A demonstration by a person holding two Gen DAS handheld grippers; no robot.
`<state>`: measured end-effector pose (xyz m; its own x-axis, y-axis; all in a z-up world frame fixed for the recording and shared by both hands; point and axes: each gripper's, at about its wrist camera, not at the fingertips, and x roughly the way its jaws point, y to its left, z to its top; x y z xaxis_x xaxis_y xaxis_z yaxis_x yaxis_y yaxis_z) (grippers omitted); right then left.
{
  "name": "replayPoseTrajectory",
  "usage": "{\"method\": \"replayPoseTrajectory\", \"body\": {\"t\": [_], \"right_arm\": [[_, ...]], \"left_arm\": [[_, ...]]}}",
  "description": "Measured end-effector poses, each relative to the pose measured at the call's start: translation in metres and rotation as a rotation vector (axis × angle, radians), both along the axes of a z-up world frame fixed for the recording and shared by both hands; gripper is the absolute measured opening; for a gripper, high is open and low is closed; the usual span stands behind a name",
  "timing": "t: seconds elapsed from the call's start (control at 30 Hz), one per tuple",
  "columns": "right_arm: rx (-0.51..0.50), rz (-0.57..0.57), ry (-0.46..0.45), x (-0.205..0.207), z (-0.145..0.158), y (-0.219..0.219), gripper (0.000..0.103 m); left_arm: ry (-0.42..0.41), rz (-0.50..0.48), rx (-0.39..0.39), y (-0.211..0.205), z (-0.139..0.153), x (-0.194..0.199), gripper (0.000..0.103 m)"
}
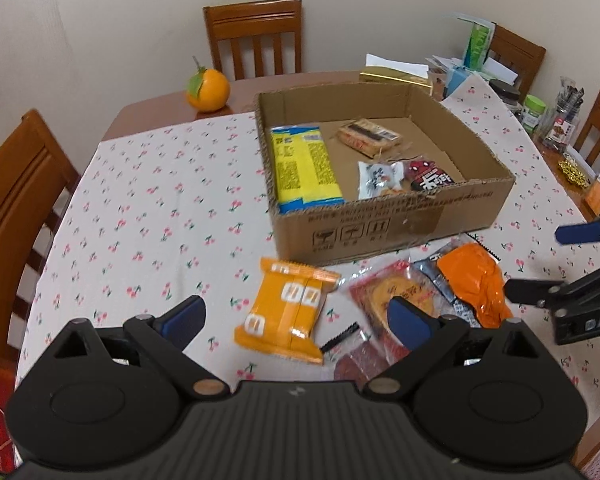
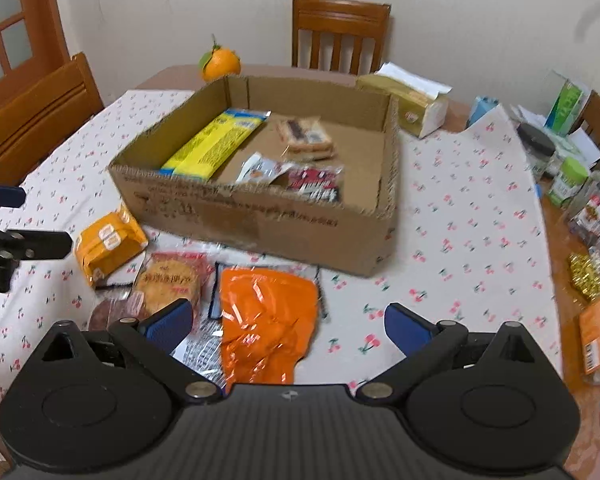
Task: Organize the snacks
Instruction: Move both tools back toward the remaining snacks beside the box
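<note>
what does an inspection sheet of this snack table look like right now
surface: table under a cherry-print cloth, wood bare at the edges
job's things: open cardboard box holds a yellow pack, a biscuit pack, a white sachet and a red-black pack; outside, near its front wall, lie an orange-yellow pack, a round cracker pack and an orange foil bag
clutter: orange fruit, tissue pack, jars and papers on the right
grippers: left tongs open, empty; right tongs open, empty
cables: nothing seen
surroundings: wooden chairs, plain wall, door at left
</note>
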<state>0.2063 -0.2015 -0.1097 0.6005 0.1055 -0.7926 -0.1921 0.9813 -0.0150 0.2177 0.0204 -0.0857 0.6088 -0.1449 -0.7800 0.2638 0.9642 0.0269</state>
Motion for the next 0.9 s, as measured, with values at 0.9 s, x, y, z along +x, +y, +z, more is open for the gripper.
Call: {"method": "replayPoseTrajectory", "body": {"t": [0.9], "right_arm": [[0.021,-0.169,0.104,0.013,-0.063,-0.025,0.103]], "left_arm": [[0.074,-0.051,0.015,0.001,-0.027,0.016,0.097]]}}
